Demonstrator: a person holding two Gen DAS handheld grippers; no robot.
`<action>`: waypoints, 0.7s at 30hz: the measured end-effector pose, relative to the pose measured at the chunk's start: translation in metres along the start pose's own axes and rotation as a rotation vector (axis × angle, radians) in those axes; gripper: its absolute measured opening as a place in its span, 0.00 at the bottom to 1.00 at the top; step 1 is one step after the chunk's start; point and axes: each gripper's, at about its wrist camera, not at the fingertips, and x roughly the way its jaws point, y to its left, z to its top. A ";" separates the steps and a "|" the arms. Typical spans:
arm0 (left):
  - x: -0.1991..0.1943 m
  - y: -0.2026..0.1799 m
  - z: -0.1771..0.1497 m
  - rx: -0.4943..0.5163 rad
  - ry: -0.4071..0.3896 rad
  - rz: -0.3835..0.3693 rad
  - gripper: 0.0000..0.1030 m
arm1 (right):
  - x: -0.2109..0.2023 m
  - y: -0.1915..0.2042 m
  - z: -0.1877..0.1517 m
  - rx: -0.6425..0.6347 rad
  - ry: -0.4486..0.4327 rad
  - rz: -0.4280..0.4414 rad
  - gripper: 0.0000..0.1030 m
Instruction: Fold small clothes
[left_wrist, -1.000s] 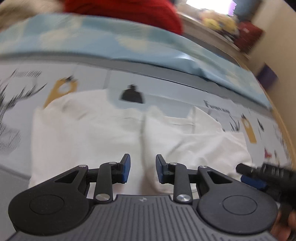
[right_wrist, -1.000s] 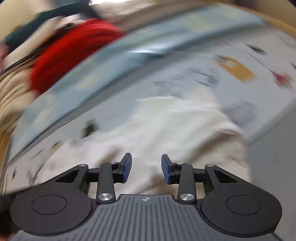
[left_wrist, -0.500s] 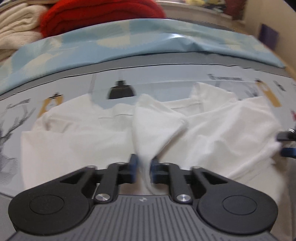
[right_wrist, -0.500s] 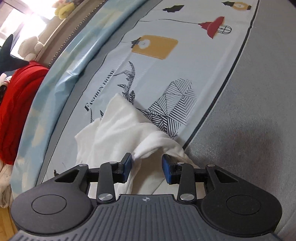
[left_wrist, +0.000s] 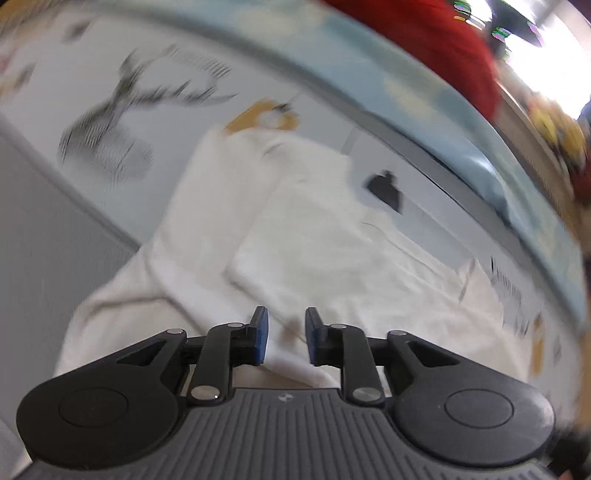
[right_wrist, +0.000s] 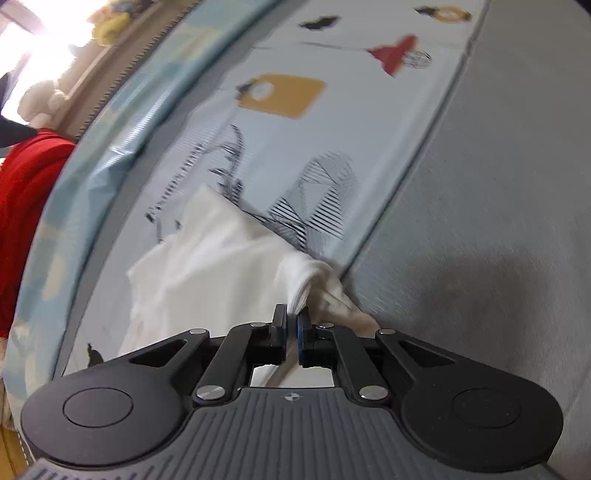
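A: Left claw (left_wrist: 282, 339) first. We've got it part open over the white garment (left_wrist: 314, 236), pads clear of the cloth, nothing pinched. Its jaws have just been opening, so we read that as a let-go, not a grab.

B: Agreed. Cloth runs under and ahead of that claw, and a doubled-over panel sits just ahead of the tips. Our guess is that's why we let go there: that flap is laid down and needs no more holding. View is smeared, so we can't tell how clean the crease is.

A: Further ahead and to the left of the claw is the printed bed cover (left_wrist: 155, 122), with a red knit pile (left_wrist: 424, 40) far ahead on the right. Neither is in play.

B: Right claw (right_wrist: 291, 325) now. We've got it closed down tight on a bunched corner of the garment (right_wrist: 221, 258); its jaws have just been closing, and the cloth is between the pads. A ridge of fabric rises right at the tips.

A: The rest of the garment trails ahead and to the left of that claw. To its right is plain grey bed fabric (right_wrist: 480, 221), so we're holding the outer edge.

B: We'd judge the pinch is for carrying that side inward over the body. Risk: the bunch is thick, may drag crooked.
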 end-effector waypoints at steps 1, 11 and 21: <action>0.003 0.010 0.006 -0.049 0.006 -0.020 0.30 | 0.000 -0.002 -0.001 0.016 0.006 0.000 0.05; 0.028 0.043 0.032 -0.175 0.031 -0.062 0.34 | 0.001 -0.001 0.002 0.038 0.010 0.030 0.08; 0.028 0.023 0.026 -0.034 -0.031 0.033 0.08 | -0.006 -0.006 0.005 0.073 -0.022 0.020 0.04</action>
